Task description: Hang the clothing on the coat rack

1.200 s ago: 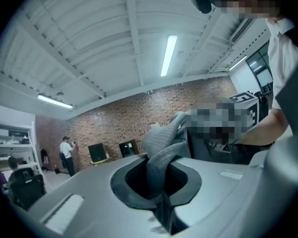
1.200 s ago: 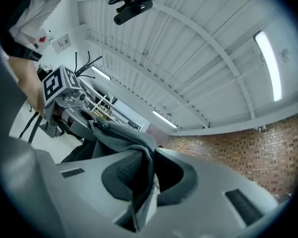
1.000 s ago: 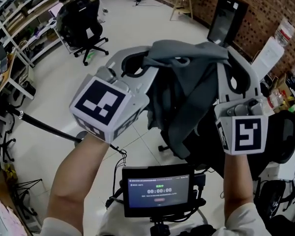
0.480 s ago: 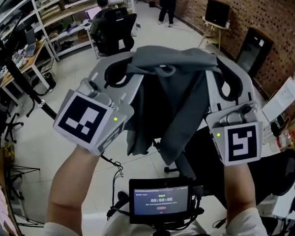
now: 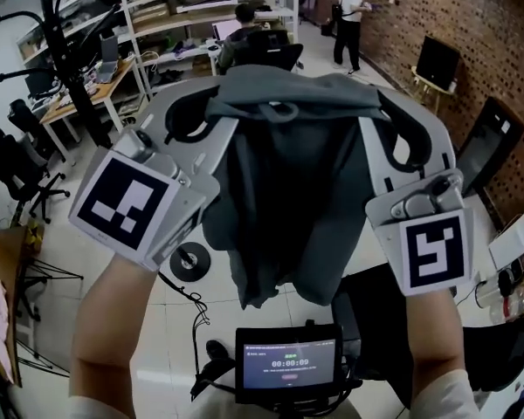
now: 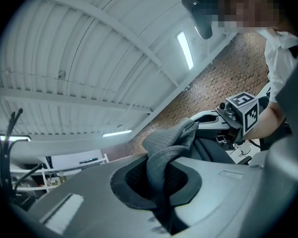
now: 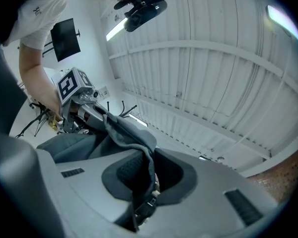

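Right of the coat rack (image 5: 67,55): grey garment (image 5: 288,190), held up in the air, apart from the rack.
Garment's top edge: stretched between the two grippers, with the rest hanging in loose folds.
Left gripper (image 6: 158,185): on the side nearer the rack, jaws pressed together on a bunched fold of the garment.
Right gripper (image 7: 141,182): on the side farther from the rack, jaws almost together, pinching the cloth's edge along with a small dark fastener (image 7: 150,198).
Shelves (image 5: 201,7): behind the rack and to its right.
Seated person (image 5: 242,20): at the shelves, beyond the rack.
Brick wall (image 5: 480,51): well apart from the rack, across the room.
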Demonstrator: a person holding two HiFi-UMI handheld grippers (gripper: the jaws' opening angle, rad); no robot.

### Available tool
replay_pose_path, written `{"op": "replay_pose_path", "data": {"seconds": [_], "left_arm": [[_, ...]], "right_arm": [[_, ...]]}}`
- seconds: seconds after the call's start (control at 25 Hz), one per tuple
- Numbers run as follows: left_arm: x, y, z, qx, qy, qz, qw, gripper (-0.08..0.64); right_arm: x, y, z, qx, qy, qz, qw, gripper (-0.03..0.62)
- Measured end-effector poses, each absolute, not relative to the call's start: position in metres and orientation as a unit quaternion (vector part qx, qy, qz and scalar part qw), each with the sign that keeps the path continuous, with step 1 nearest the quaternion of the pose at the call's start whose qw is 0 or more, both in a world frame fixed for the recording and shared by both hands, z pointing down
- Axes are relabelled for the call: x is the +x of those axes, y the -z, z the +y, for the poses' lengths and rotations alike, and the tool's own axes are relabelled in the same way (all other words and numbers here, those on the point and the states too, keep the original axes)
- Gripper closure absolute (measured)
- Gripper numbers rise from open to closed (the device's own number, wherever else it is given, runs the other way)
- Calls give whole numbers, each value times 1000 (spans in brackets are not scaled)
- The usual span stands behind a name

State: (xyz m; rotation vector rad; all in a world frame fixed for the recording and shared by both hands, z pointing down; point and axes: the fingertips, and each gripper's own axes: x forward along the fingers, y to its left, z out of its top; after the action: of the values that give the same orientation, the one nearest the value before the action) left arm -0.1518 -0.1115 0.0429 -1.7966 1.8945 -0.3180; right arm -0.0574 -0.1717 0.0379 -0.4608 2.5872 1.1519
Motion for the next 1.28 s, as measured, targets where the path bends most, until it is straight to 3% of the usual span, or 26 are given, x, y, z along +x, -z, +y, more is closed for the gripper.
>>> {"op": "replay_pose_path", "data": {"seconds": [0.68, 1.28], "left_arm": [[-285, -28, 29, -612, 157, 725, 273, 555], [-384, -35, 113, -572, 153, 769, 240, 555]], "right_arm": [[-217, -13, -54, -109, -383, 897, 193, 554], [-327, -10, 20, -68, -374, 905, 190, 554]]}}
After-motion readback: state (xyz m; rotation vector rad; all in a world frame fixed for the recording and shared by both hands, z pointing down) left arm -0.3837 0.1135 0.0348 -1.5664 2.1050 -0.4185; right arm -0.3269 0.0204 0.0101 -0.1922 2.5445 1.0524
